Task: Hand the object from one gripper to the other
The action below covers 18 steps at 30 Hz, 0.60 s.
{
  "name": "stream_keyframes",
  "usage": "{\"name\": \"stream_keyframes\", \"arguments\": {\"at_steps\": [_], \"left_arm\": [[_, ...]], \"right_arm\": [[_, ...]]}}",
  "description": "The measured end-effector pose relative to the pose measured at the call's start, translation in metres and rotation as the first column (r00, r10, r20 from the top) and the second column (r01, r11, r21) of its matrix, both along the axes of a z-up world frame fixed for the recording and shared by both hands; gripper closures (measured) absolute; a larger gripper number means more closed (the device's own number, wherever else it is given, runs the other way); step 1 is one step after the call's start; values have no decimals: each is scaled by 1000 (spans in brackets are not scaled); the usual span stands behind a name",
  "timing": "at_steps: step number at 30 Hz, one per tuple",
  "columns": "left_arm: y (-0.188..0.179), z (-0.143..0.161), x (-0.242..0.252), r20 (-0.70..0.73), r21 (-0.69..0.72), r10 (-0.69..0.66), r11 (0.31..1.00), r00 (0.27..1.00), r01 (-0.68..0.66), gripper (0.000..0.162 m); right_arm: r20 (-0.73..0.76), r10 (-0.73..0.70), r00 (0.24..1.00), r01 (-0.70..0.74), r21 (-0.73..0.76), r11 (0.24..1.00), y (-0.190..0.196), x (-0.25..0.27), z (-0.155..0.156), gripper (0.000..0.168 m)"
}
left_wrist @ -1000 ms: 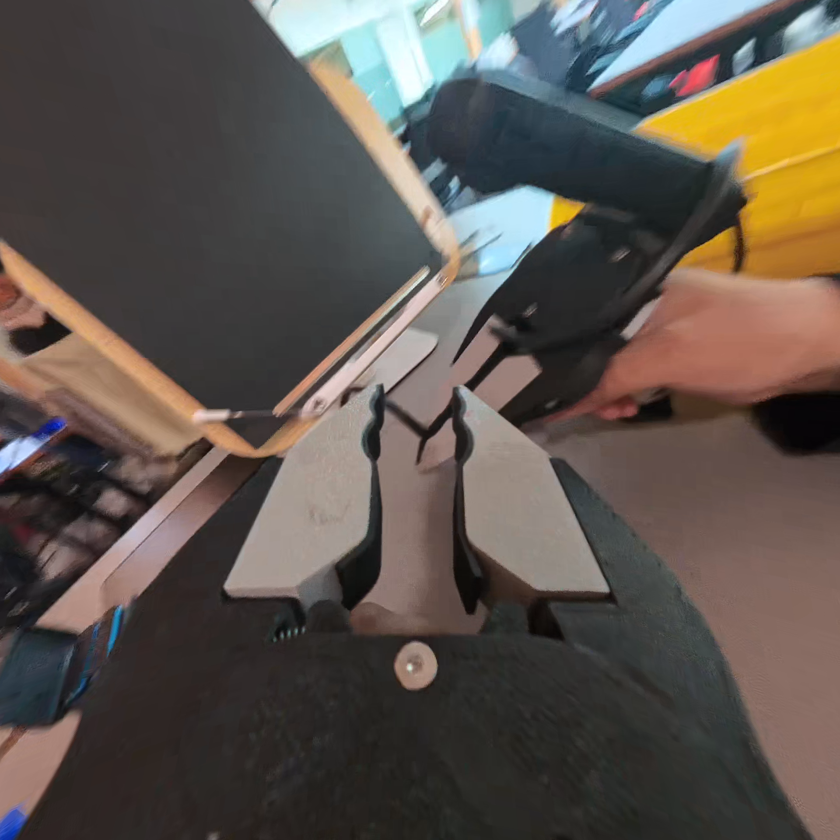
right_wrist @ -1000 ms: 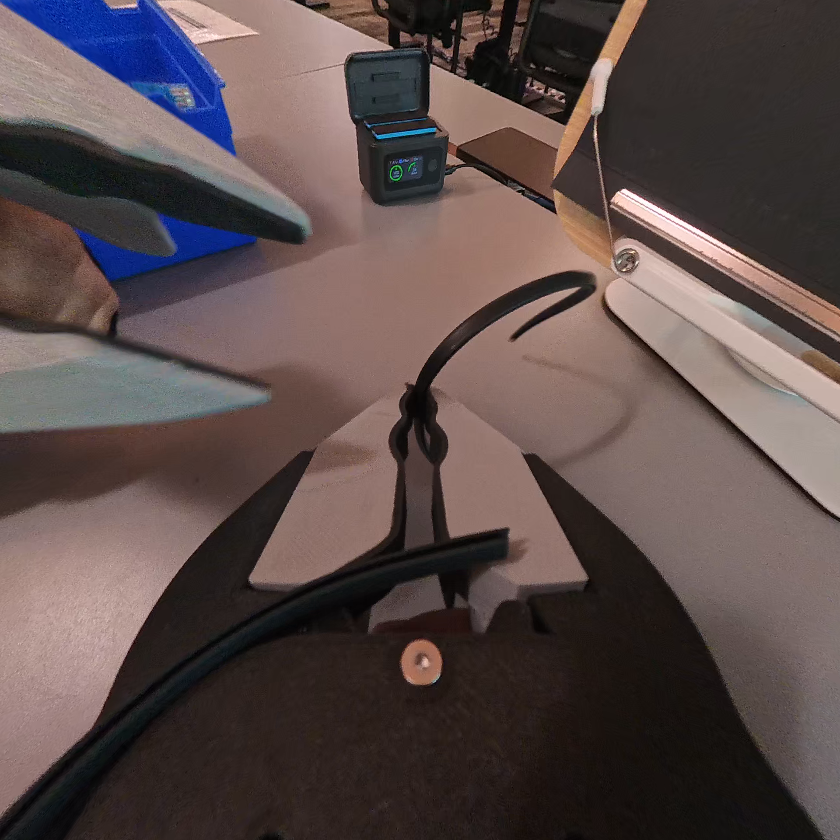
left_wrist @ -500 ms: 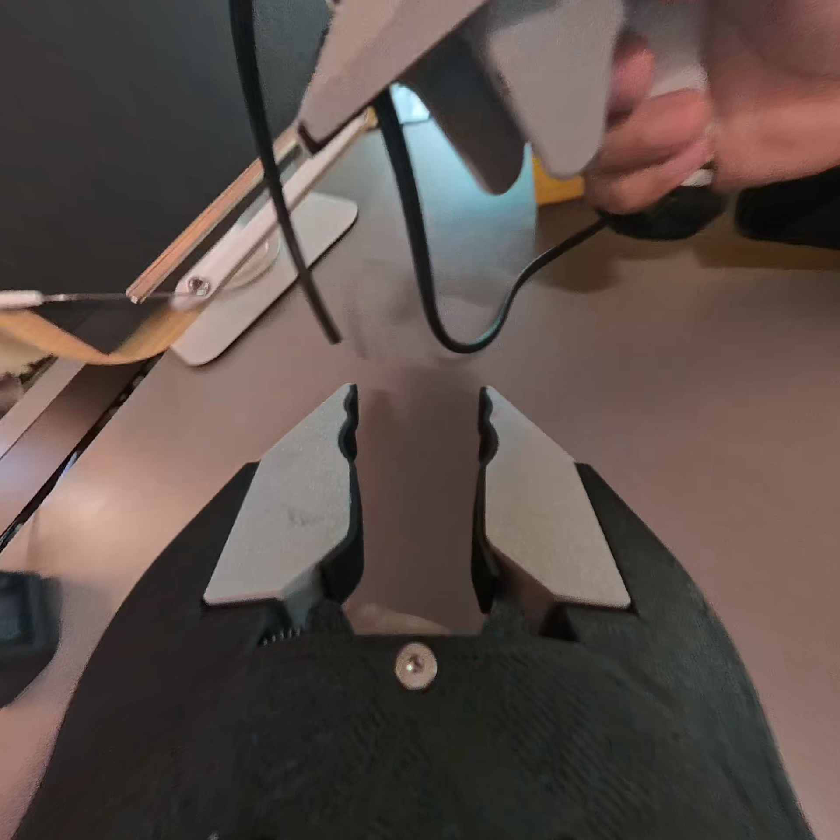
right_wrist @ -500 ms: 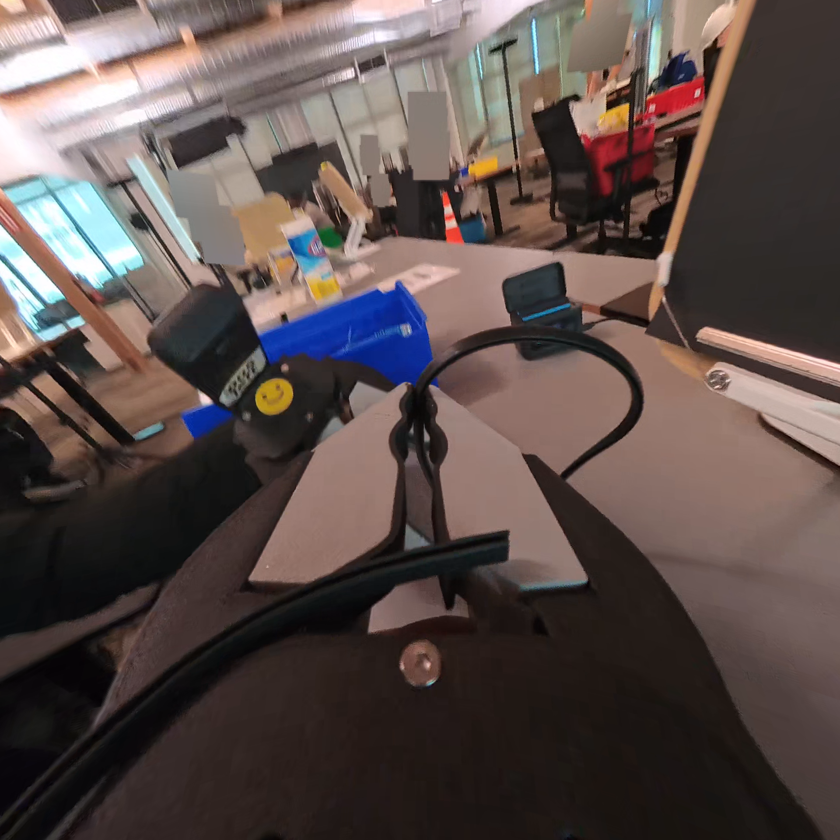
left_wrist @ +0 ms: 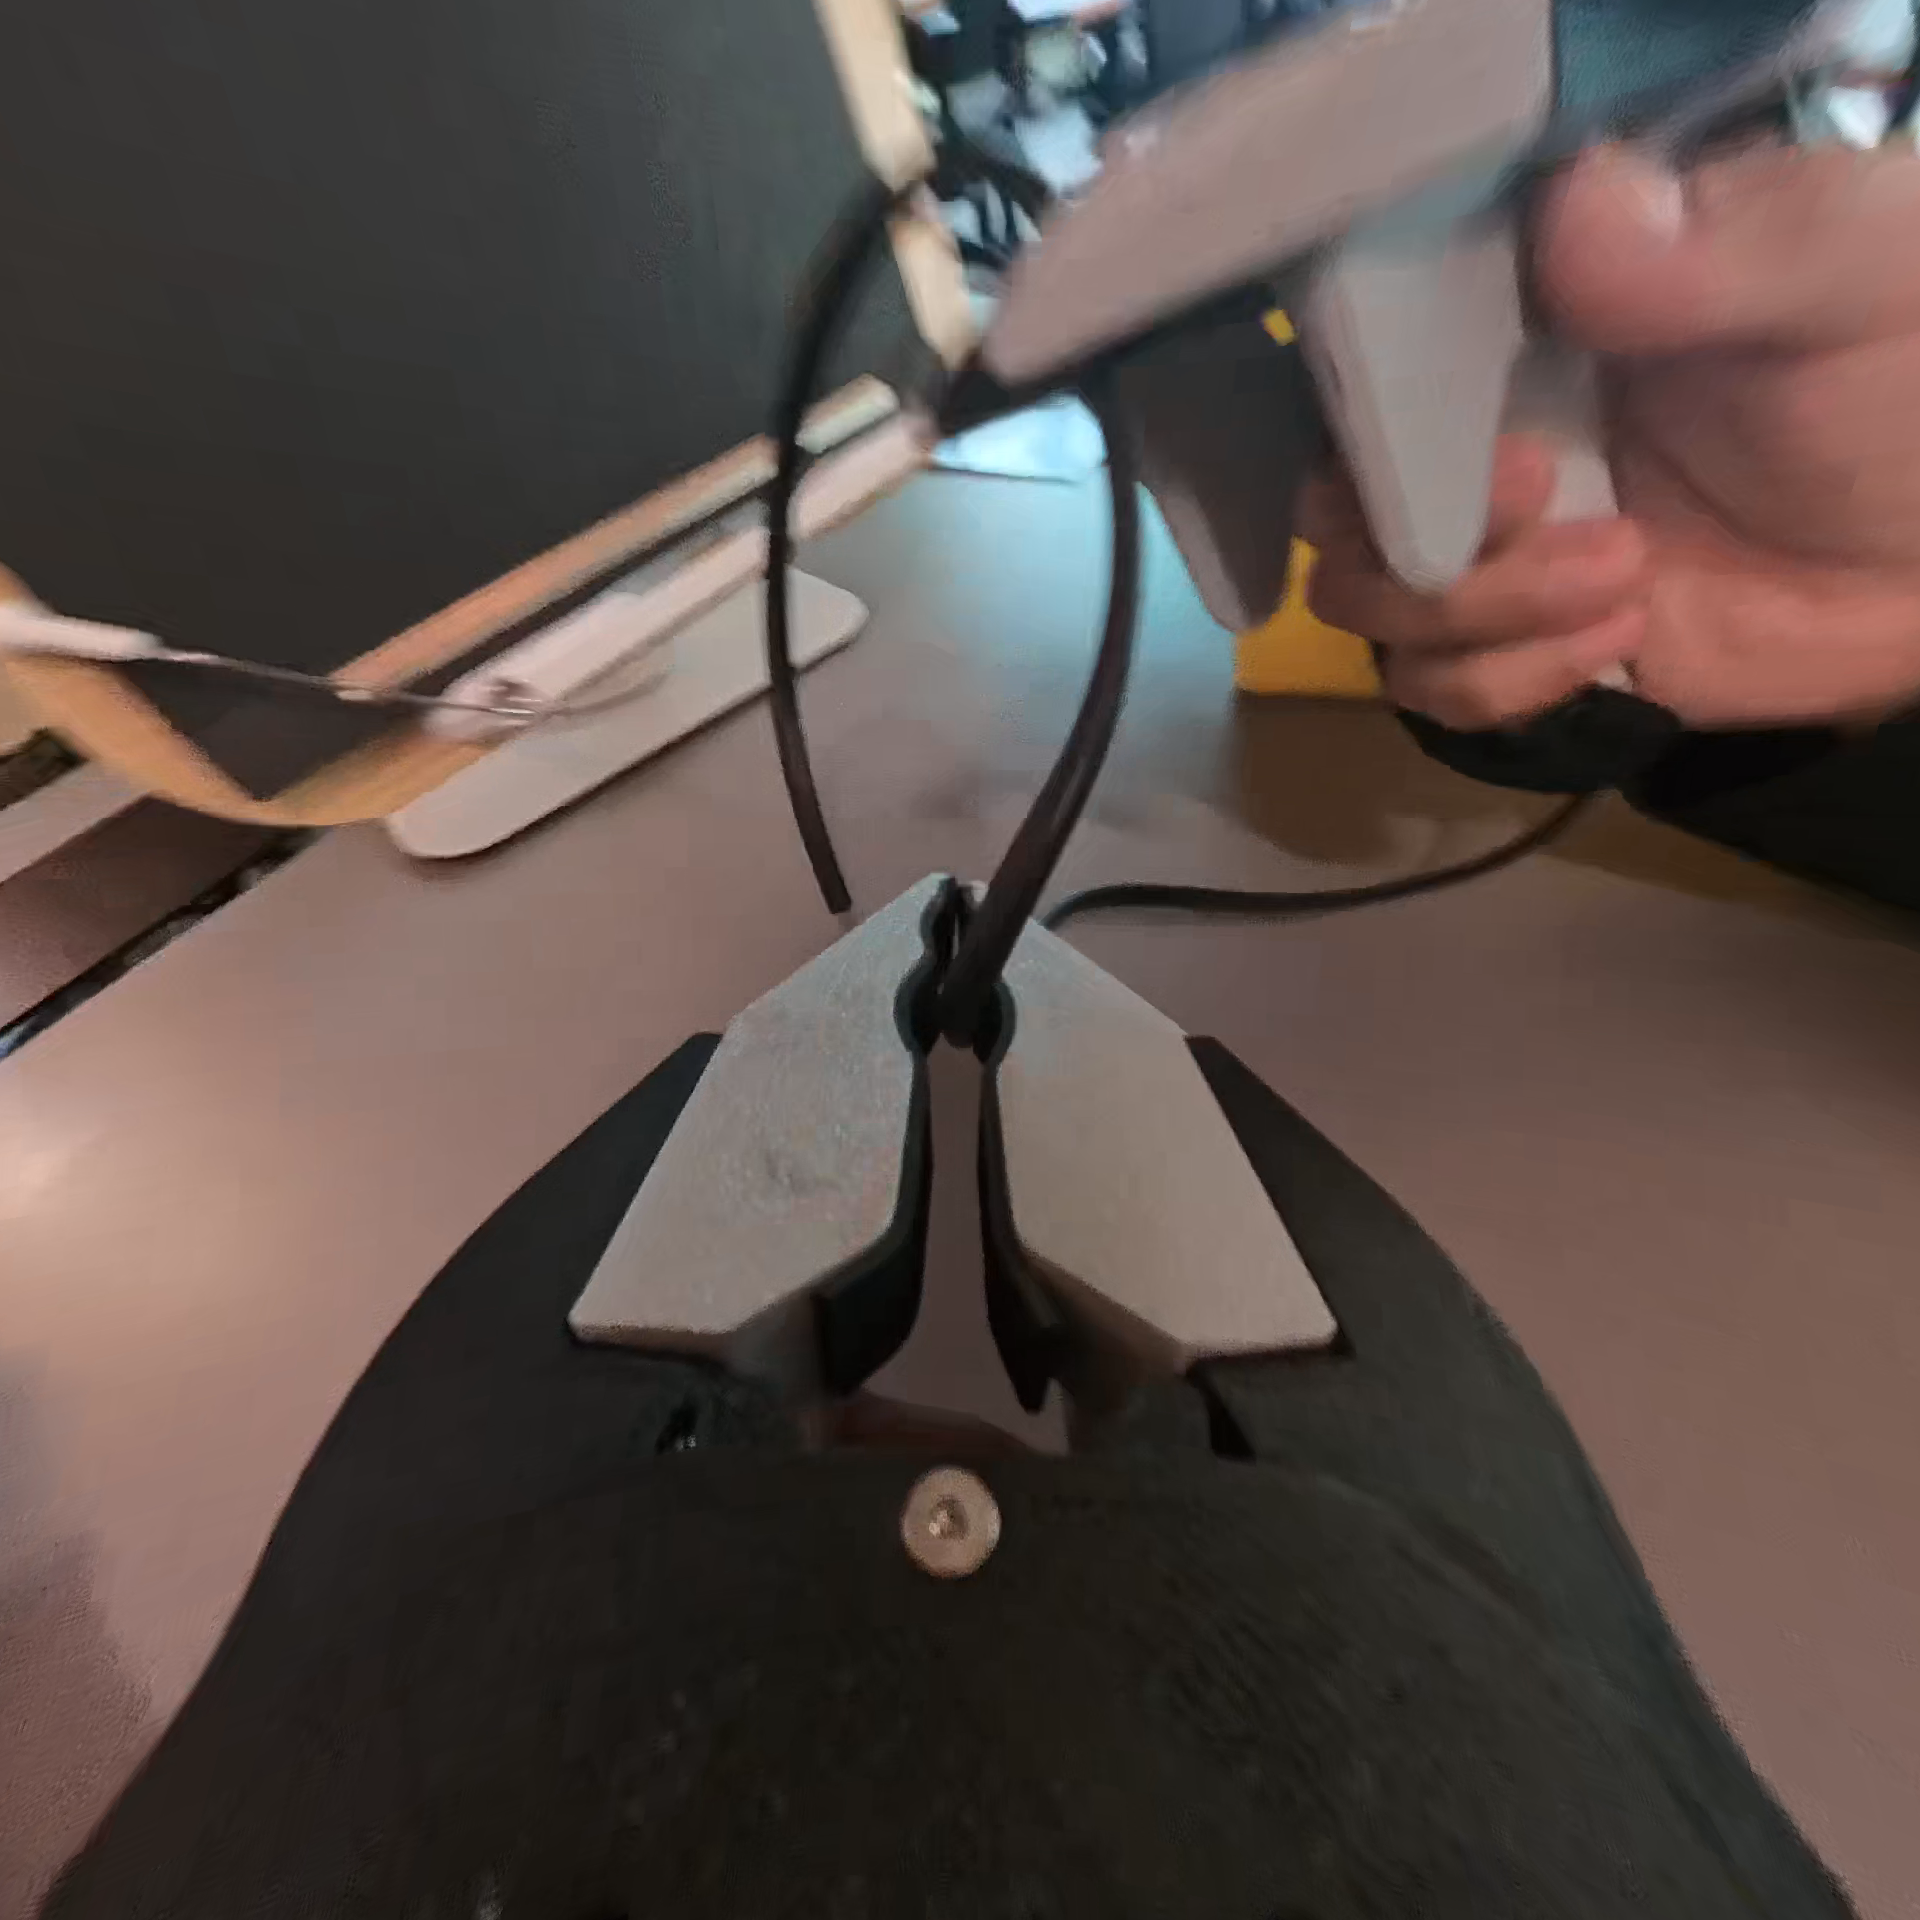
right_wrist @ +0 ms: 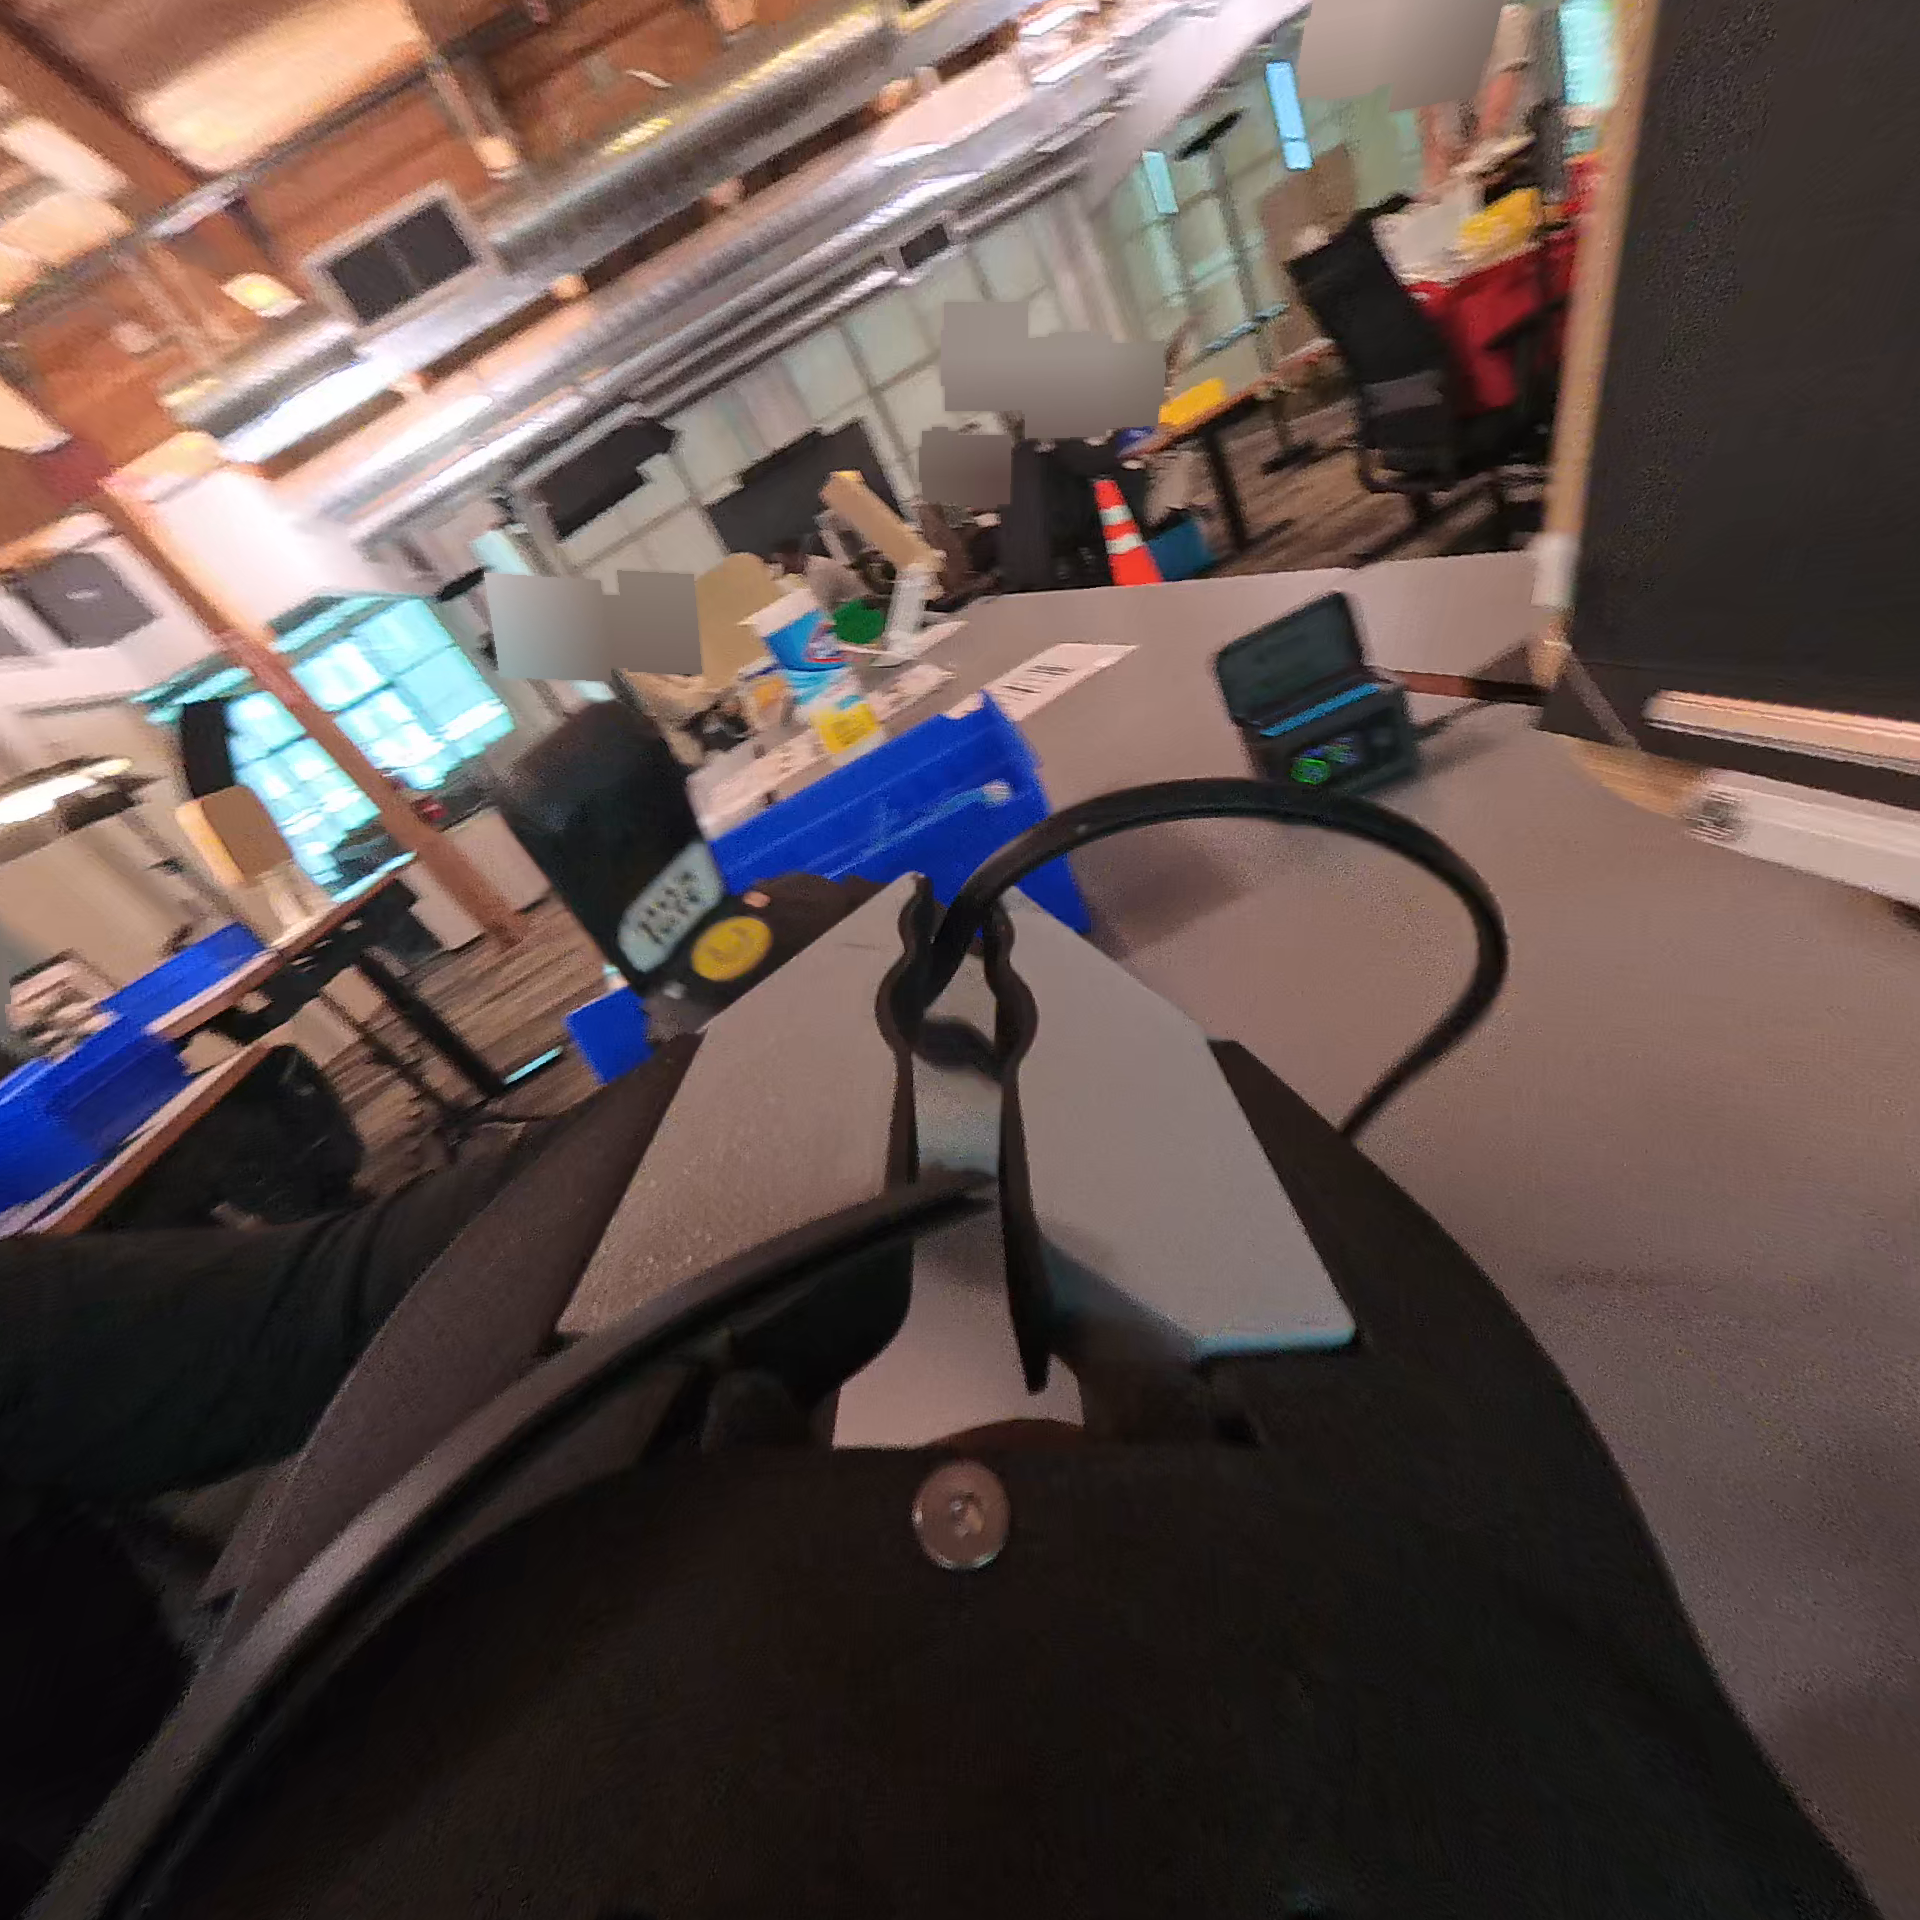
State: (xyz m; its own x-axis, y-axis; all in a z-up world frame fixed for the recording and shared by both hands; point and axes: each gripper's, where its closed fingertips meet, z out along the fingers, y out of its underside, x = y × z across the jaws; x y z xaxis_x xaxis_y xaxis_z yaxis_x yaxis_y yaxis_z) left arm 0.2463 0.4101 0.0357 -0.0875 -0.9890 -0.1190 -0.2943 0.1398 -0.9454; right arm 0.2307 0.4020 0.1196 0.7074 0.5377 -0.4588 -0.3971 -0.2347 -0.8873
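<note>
A thin black cable arches up from the grey table. My left gripper is shut on one strand of it, low over the table. The cable's free end hangs just left of the tips. My right gripper's grey fingers hover blurred above, at the top of the arch. In the right wrist view the right gripper pinches the cable at its tips with the jaws slightly apart. A tail of the cable lies across its body. The left gripper's black body shows beyond.
A black board with a wooden edge stands on a white base at the left. A person's hand holds the right gripper. A blue bin and a small black open case sit farther off on the table. My hands' fingertips stand some 8 centimeters from each other.
My left gripper was open below the hanging cable. It has moved up to the cable and shut on one strand. The right gripper still holds the cable and has shifted a little.
</note>
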Motion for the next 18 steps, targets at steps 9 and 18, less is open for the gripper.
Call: {"name": "stream_keyframes", "arguments": {"at_steps": [9,18], "left_arm": [[105,61,-46,264,-268,476,872,839,-410,162],[43,55,-24,215,355,196,897,957,-263,162]], "right_arm": [[174,92,980,-23,-364,931,1,-2,-73,103],[423,23,906,-12,-28,1000,5,-27,-36,87]]}}
